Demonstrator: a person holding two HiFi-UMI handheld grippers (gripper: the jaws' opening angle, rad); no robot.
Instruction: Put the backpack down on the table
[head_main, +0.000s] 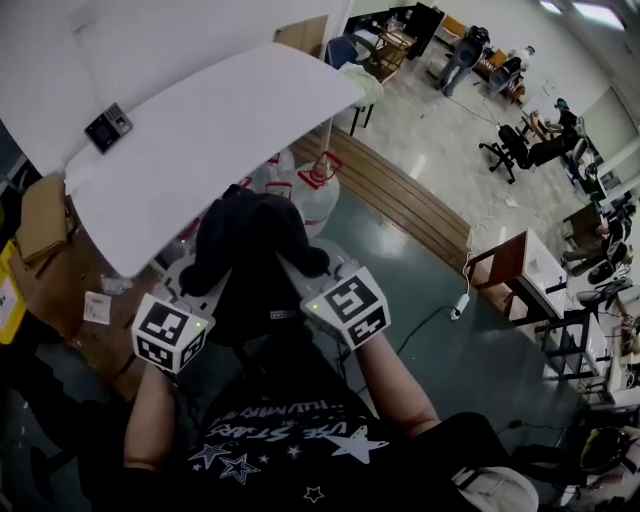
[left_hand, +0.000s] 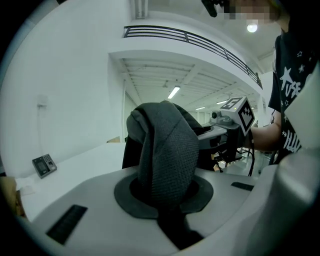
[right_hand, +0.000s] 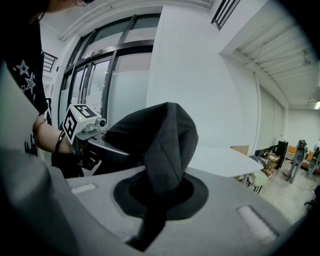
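Left gripper (left_hand: 167, 196): jaws closed tight on a padded strap (left_hand: 167, 150), with mesh fabric bunched between the pads. Right gripper (right_hand: 154, 200): jaws likewise clamped on a second strap (right_hand: 165, 145) of the same mesh weave. Backpack (head_main: 255, 240): black, hung in the air between the two grippers in front of the person, near the edge of the white table (head_main: 200, 140) and not resting on it. Handling, as judged: soft and slumping, a moderate load, not fragile; the cloth is grippy, but the body sags and may swing below the straps. Best hold: the thick padded straps close to where they join the body, as taken here. On the table: a small dark device (head_main: 108, 127), well apart from the backpack.
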